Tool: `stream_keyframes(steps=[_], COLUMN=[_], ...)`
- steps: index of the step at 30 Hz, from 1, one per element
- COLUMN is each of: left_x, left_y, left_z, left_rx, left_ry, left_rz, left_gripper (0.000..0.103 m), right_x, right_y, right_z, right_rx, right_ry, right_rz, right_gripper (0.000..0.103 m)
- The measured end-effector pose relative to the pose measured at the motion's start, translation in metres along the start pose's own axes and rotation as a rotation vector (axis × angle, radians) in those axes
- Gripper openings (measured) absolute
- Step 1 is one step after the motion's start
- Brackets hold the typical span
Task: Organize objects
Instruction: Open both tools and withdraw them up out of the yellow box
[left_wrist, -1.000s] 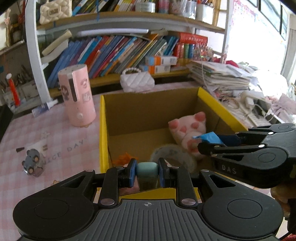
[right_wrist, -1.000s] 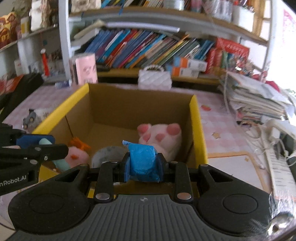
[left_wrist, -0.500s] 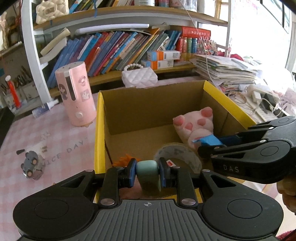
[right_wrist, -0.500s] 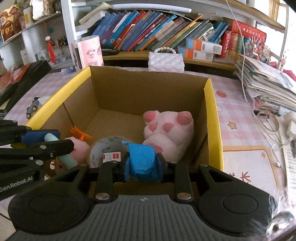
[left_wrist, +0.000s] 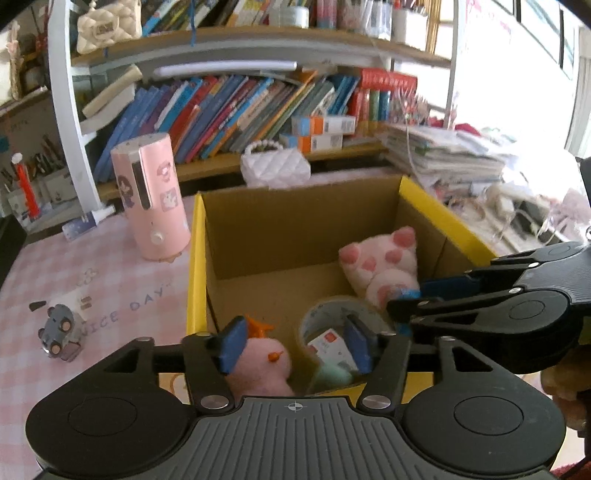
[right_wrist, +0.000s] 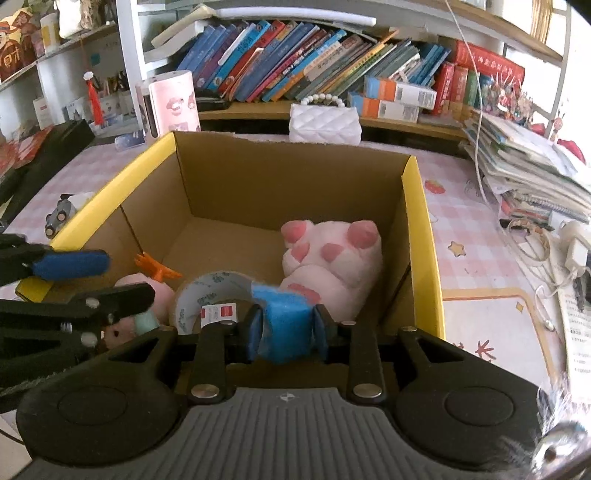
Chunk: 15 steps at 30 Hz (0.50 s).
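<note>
Left gripper is held over the box with jaws spread wide and empty; a teal toy lies below in the box. Right gripper is clenched on a blue block, poised above the tape roll for dropping in.

In the right wrist view the crumpled blue wrapped packet sits between the right gripper's blue pads, its lower part hidden behind the gripper body, and it covers part of the roll of printed clear tape lying in the yellow-rimmed cardboard box. The small mint-green soft object at the box's near wall is blurred in the left wrist view and half hidden by the left gripper's spread fingers, so its shape cannot be made out. The pink plush chick with an orange crest is cut off below by the same gripper, and the print on the tape roll's white and red label is too small to read.
</note>
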<state>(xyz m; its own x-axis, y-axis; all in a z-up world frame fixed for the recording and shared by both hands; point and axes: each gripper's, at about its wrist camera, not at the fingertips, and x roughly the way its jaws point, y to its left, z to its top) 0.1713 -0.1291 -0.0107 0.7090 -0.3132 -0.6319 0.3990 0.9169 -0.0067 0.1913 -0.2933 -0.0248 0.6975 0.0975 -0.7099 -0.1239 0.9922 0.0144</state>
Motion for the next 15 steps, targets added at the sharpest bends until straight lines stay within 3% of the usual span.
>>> stream_keyframes(steps=[5, 15], left_x=[-0.021, -0.067], left_y=[0.006, 0.01], left_z=[-0.002, -0.014], left_rx=[-0.037, -0.001], left_ry=[-0.069, -0.166], left_rz=[0.012, -0.016], left_gripper=[0.075, 0.083], right_x=[-0.017, -0.063], right_y=[0.007, 0.029], right_z=[-0.003, -0.02], right_rx=[-0.015, 0.061], right_ry=[-0.061, -0.188], right_rz=[-0.029, -0.144], right_gripper=[0.049, 0.059])
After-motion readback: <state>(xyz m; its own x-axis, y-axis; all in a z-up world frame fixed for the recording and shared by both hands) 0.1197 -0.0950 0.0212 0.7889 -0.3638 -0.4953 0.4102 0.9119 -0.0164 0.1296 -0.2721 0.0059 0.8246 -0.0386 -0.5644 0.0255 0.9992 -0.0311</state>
